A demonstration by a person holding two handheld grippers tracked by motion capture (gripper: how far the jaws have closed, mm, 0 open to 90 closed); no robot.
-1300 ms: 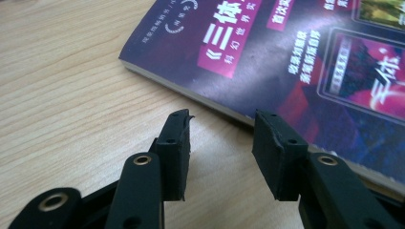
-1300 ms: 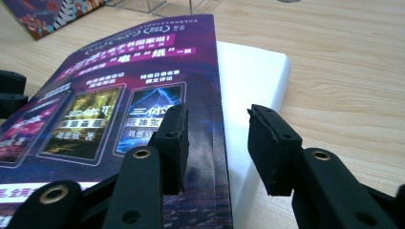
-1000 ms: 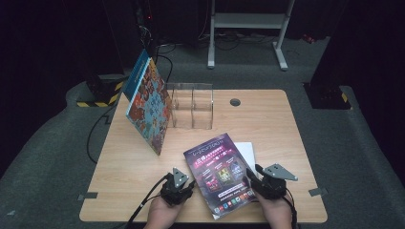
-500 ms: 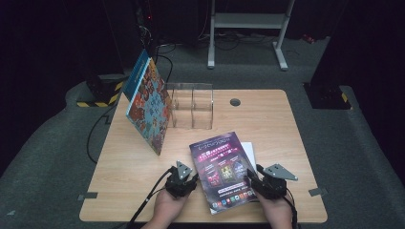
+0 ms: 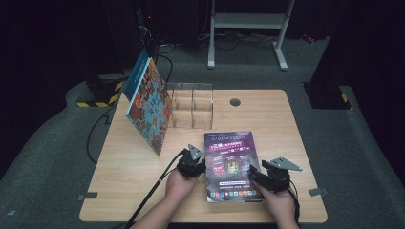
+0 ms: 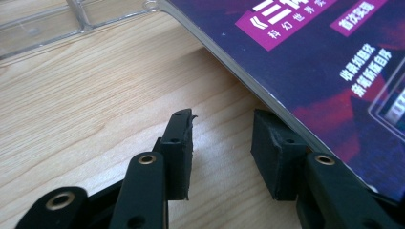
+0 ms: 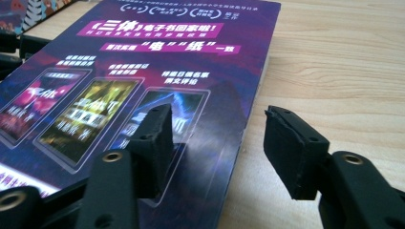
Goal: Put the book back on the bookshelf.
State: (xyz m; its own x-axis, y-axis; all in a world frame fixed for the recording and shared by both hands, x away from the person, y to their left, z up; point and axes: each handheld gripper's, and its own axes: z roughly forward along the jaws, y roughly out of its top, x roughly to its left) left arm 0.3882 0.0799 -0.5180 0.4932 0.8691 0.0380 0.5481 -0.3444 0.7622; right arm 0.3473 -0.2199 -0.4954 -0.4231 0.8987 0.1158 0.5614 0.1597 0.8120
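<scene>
- Clear plastic organiser (image 5: pixel 192 106), boxy with a divider, is seen at the far edge of the wooden bench (image 5: pixel 119 167), nothing visible in its compartments.
- Glossy purple magazine (image 5: pixel 230 164), flat and rectangular, lies near the near edge.
- Left gripper (image 5: pixel 195 164) is held apart at the magazine's left edge, nothing clamped.
- Right gripper (image 5: pixel 258 175), just opening, straddles the right edge, pads off it.
- Patterned book (image 5: pixel 147 107) is propped near the far-left corner.

A light wooden table (image 5: pixel 267 114) carries a purple magazine (image 5: pixel 230 164), a clear acrylic holder (image 5: pixel 191 106) and a colourful book (image 5: pixel 147 107).
</scene>
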